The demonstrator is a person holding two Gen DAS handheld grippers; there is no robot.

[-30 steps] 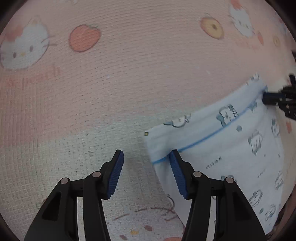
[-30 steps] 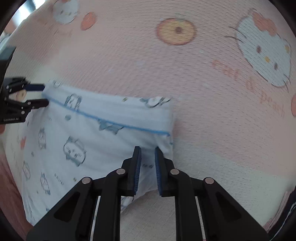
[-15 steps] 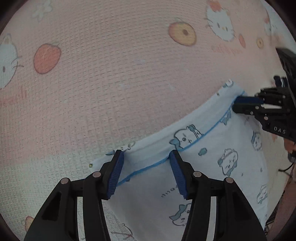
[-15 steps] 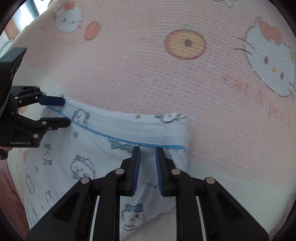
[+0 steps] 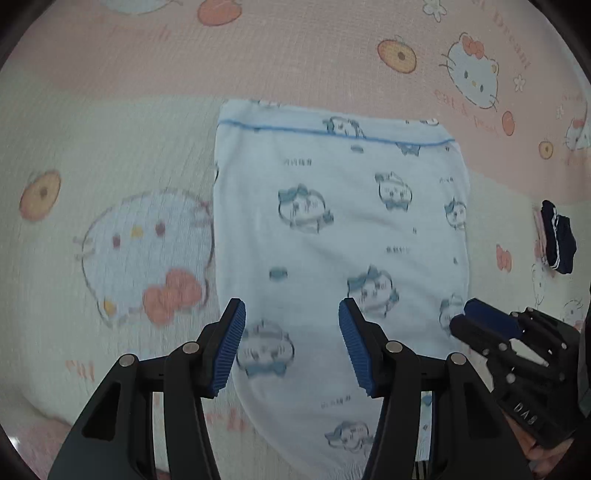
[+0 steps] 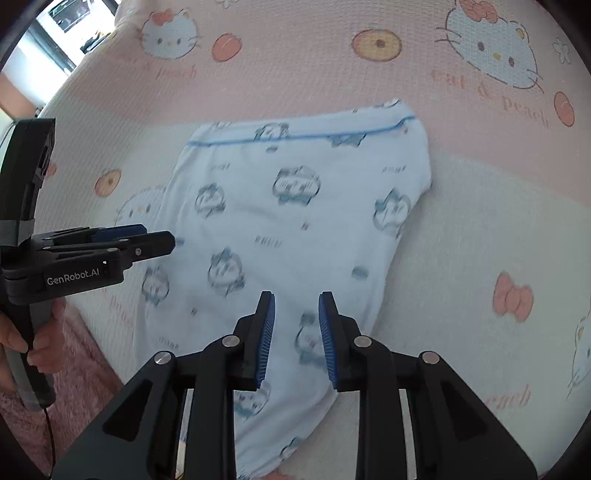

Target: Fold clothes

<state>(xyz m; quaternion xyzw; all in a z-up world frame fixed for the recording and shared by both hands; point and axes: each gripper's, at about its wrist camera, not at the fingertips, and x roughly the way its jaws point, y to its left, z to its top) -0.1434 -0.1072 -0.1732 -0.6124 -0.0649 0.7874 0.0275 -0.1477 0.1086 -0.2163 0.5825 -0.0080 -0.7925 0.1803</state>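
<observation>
Garment (image 5: 332,229), pale blue, lies flat on the bedspread (image 5: 110,122), waistband far. Left gripper (image 5: 291,347) and right gripper (image 6: 296,338) hover spread, empty; next fold needs a near-hem pinch.

Bedsheet: your surface is a pink-and-cream cartoon-cat bedsheet (image 6: 461,229) with a waffle weave.
Window: bright daylight reaches you from the window (image 6: 62,26) beyond the sheet's far-left corner.
</observation>
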